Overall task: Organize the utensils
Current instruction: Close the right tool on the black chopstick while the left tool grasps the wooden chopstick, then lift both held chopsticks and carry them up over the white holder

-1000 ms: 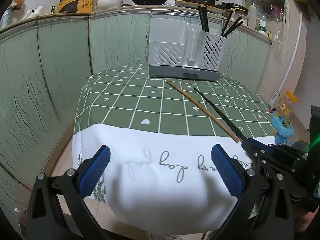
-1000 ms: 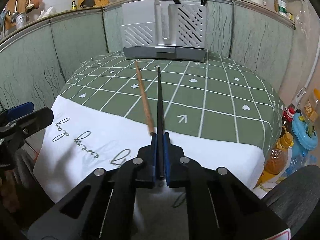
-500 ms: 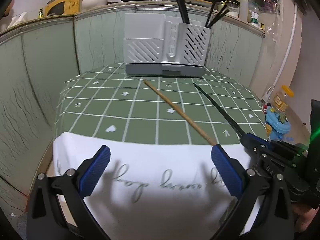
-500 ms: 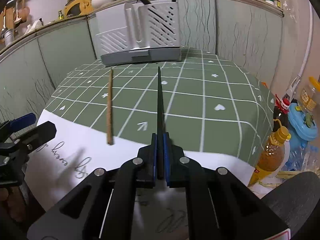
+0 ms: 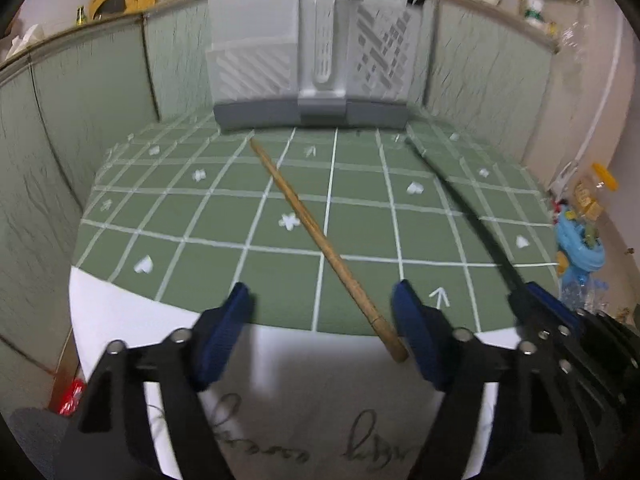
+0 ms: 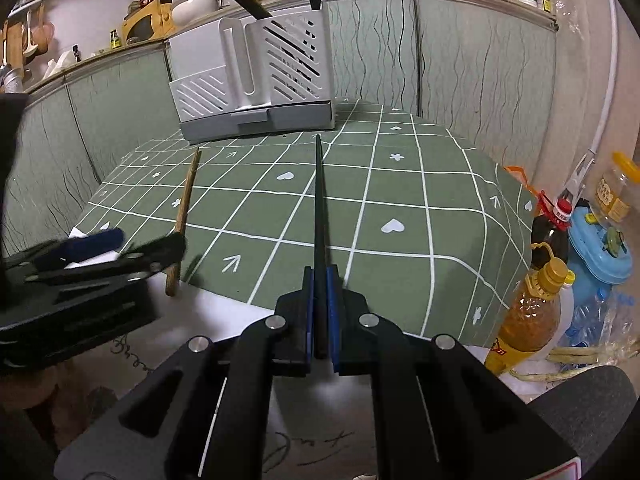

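A wooden chopstick (image 5: pixel 316 236) lies slantwise on the green checked tablecloth (image 5: pixel 180 208). Its near end rests between the jaws of my left gripper (image 5: pixel 324 320), close to the right-hand blue pad (image 5: pixel 412 320). Those jaws are closing and neither pad presses on the stick. My right gripper (image 6: pixel 319 312) is shut on a black chopstick (image 6: pixel 320 200) that points at the white and grey utensil holder (image 6: pixel 256 76). The right wrist view shows the left gripper (image 6: pixel 144 242) blurred beside the wooden chopstick (image 6: pixel 184 208). Dark utensils stand in the holder (image 5: pixel 312 68).
Green panelled walls (image 6: pixel 480 80) close the table in at the back and the sides. An oil bottle (image 6: pixel 532 312), a blue container (image 6: pixel 600 248) and a jar (image 6: pixel 616 192) stand on the floor at the right. The cloth's white border (image 5: pixel 132 316) hangs over the near edge.
My left gripper has moved forward and rightward over the table until the wooden chopstick's near end lay between its jaws, which have narrowed. The right gripper has shifted rightward, keeping the black chopstick.
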Demonstrator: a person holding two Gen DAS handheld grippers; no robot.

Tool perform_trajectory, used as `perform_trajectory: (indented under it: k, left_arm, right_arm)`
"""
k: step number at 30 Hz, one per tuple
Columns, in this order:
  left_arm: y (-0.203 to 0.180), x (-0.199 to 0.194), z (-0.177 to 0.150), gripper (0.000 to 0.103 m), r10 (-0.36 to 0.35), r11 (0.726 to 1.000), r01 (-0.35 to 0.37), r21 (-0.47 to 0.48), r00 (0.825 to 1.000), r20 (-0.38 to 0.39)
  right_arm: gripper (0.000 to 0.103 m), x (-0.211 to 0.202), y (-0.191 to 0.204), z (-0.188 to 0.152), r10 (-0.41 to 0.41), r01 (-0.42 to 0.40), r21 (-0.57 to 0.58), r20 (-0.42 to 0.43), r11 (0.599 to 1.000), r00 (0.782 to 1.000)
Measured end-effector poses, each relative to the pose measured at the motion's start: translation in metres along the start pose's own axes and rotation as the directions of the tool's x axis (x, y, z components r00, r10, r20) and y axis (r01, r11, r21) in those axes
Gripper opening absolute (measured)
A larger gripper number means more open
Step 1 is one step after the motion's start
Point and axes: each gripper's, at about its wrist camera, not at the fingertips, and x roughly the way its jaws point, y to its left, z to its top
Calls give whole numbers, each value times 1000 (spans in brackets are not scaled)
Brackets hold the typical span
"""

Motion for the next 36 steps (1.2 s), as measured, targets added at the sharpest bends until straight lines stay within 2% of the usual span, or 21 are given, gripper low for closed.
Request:
perform_trajectory:
  k: [3, 7, 9, 11, 13, 14, 16, 20, 27, 36]
  left_arm:
    - [-7, 3, 3, 66, 18, 1000, -18, 0, 1000, 14]
    - [-13, 5, 1, 53, 68, 998, -68, 9, 997, 36]
    - [-13, 3, -1, 45, 89, 996, -90, 3, 995, 49]
    - [-11, 2, -3, 31, 126, 992, -126, -14, 990, 64]
    - [-8, 2, -3, 22, 150, 988, -148, -31, 986, 74]
    - [-7, 2, -4, 15, 158, 987, -155, -40, 984, 79]
    - [-4, 1, -4, 9, 156, 987, -153, -47, 984, 88]
    - [0, -1, -3, 8, 123, 992, -122, -16, 989, 80]
    - [12, -5, -7, 8, 22, 1000, -21, -14, 998, 65]
    - [28, -20, -8, 8, -1, 999, 4, -45, 997, 71]
  right_arm:
    - [6, -1, -3, 0, 2, -2, 6, 1, 1000, 1000]
    - [6, -1, -4, 0, 6, -6, 12, 2, 1000, 1000]
    - [6, -1, -5, 0, 7, -7, 16, 3, 1000, 1000]
    - [6, -1, -5, 0, 6, -6, 19, 2, 1000, 1000]
    - [6, -1, -5, 0, 6, -6, 21, 2, 1000, 1000]
    - [6, -1, -5, 0, 6, -6, 21, 1, 1000, 1000]
    - [6, -1, -4, 0, 4, -4, 20, 1, 1000, 1000]
    - [6, 0, -4, 0, 3, -3, 17, -1, 1000, 1000]
    - [6, -1, 3, -1, 7, -7, -2, -5, 1000, 1000]
    - [6, -13, 12, 11, 10, -10, -27, 12, 1000, 1000]
